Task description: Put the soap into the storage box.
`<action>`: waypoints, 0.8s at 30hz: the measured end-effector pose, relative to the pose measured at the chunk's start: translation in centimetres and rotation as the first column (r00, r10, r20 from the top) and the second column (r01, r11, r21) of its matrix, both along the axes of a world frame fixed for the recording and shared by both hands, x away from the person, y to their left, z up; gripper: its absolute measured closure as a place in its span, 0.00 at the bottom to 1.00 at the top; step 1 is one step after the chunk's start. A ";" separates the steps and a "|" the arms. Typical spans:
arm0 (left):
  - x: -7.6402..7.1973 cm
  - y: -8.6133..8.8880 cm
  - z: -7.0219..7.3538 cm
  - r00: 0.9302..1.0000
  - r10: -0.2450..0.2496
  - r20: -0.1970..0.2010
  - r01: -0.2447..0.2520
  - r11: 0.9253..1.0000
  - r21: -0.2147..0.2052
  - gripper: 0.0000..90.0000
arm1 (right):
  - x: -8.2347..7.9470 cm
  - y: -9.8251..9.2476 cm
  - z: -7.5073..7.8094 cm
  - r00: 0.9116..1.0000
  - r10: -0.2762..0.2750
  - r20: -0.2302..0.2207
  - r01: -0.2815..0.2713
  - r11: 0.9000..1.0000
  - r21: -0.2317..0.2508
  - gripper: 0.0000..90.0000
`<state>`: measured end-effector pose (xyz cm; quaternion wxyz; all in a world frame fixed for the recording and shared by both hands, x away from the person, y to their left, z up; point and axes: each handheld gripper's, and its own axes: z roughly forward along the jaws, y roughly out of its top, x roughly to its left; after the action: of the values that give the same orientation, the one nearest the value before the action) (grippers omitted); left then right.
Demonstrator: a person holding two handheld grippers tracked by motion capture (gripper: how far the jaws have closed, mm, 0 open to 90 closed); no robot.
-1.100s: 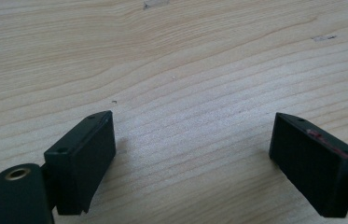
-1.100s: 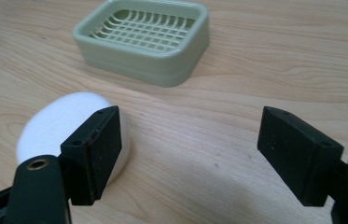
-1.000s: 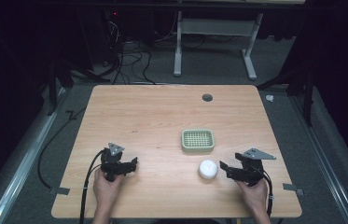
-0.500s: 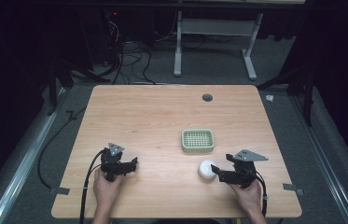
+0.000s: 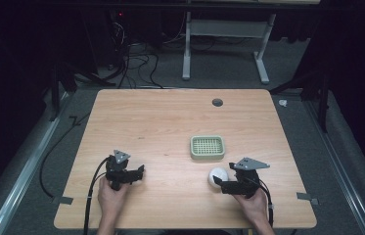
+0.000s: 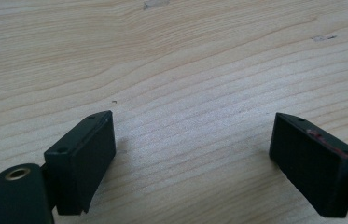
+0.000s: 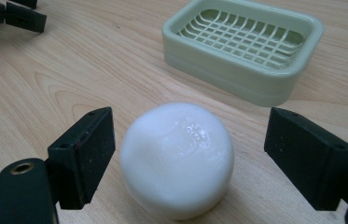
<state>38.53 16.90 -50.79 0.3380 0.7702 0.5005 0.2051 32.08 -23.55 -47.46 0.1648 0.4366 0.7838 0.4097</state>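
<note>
A round white bar of soap (image 5: 218, 175) (image 7: 177, 158) lies on the wooden table (image 5: 160, 122), just in front of a pale green slatted soap dish (image 5: 207, 147) (image 7: 244, 39). My right gripper (image 5: 220, 184) (image 7: 190, 158) is open, its jaws on either side of the soap without touching it. At the table's front left my left gripper (image 5: 140, 173) (image 6: 192, 163) is open over bare wood, nothing between its jaws.
A dark round cable hole (image 5: 217, 102) sits near the table's far edge. Desk legs and cables (image 5: 136, 63) stand on the floor beyond the table. In the right gripper view, the left gripper (image 7: 10, 14) shows at the top left.
My right gripper has moved left toward the soap, which now sits between its open jaws. The left gripper has stayed put.
</note>
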 end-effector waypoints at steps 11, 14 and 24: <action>0.0 0.0 0.0 1.000 0.000 0.000 0.000 1.000 0.000 0.17 | 0.4 1.2 -0.7 1.000 0.022 -0.020 -0.023 0.999 -0.038 0.15; 0.0 0.0 0.0 1.000 0.000 0.000 0.000 1.000 0.000 0.17 | 0.5 1.4 -0.9 0.999 0.025 -0.027 -0.026 0.998 -0.056 0.15; 0.0 0.0 0.0 1.000 0.000 0.000 0.000 1.000 0.000 0.17 | 0.6 1.9 -1.9 0.998 0.036 -0.043 -0.040 0.995 -0.090 0.15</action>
<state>38.53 16.90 -50.79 0.3379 0.7702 0.5006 0.2051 32.64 -21.62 -49.40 0.1603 0.4223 0.8130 0.3675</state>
